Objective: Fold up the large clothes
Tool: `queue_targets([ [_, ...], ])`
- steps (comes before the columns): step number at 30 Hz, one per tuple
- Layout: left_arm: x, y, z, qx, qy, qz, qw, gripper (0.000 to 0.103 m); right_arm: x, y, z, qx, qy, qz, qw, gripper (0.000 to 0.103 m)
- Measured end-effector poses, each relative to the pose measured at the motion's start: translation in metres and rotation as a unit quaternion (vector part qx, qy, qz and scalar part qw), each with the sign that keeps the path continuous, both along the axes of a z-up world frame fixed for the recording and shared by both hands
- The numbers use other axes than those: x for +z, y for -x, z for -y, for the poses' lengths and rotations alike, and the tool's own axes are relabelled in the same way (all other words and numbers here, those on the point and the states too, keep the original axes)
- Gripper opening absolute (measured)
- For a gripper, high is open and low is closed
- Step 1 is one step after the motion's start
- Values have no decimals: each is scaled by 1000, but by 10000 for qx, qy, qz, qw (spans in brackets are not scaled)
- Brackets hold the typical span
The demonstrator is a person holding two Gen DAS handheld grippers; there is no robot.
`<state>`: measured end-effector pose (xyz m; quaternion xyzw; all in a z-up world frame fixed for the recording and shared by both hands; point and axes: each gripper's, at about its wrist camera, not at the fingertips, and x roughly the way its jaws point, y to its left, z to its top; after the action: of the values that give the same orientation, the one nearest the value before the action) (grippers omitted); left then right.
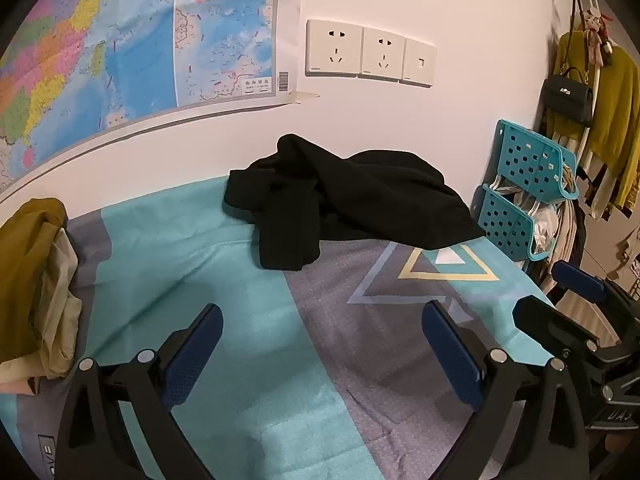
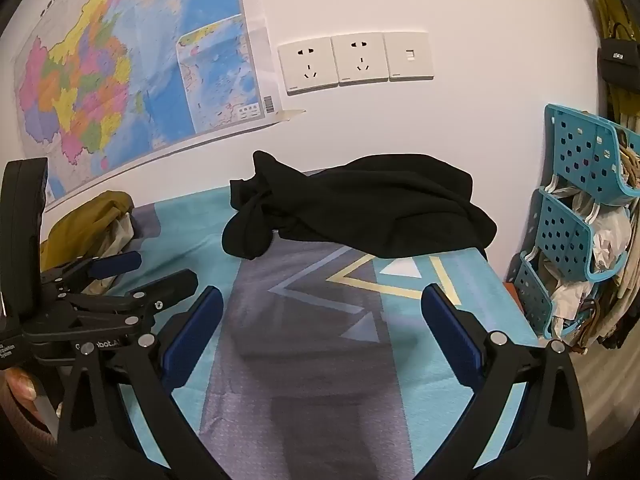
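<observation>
A black garment [image 1: 344, 196] lies crumpled at the far side of the bed against the wall; it also shows in the right wrist view [image 2: 360, 208]. My left gripper [image 1: 322, 316] is open and empty, hovering above the sheet, well short of the garment. My right gripper [image 2: 322, 300] is open and empty too, also short of the garment. The right gripper shows at the right edge of the left wrist view [image 1: 560, 292]. The left gripper shows at the left of the right wrist view [image 2: 148, 270].
The bed has a teal and grey patterned sheet [image 1: 248, 320]. A pile of olive and beige clothes [image 1: 36, 280] lies at the left. Blue stacked baskets [image 2: 576, 208] stand at the right. A map [image 1: 120, 48] and wall sockets [image 1: 368, 54] are on the wall behind.
</observation>
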<state>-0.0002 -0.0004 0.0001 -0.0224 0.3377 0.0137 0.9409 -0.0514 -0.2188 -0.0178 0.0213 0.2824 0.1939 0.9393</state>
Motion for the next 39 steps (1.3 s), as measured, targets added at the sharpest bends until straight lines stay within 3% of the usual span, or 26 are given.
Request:
queue_targets([
  [39, -2, 1, -9, 95, 171, 8, 9998, 96, 3, 0, -4, -20, 3, 2, 10000, 98],
])
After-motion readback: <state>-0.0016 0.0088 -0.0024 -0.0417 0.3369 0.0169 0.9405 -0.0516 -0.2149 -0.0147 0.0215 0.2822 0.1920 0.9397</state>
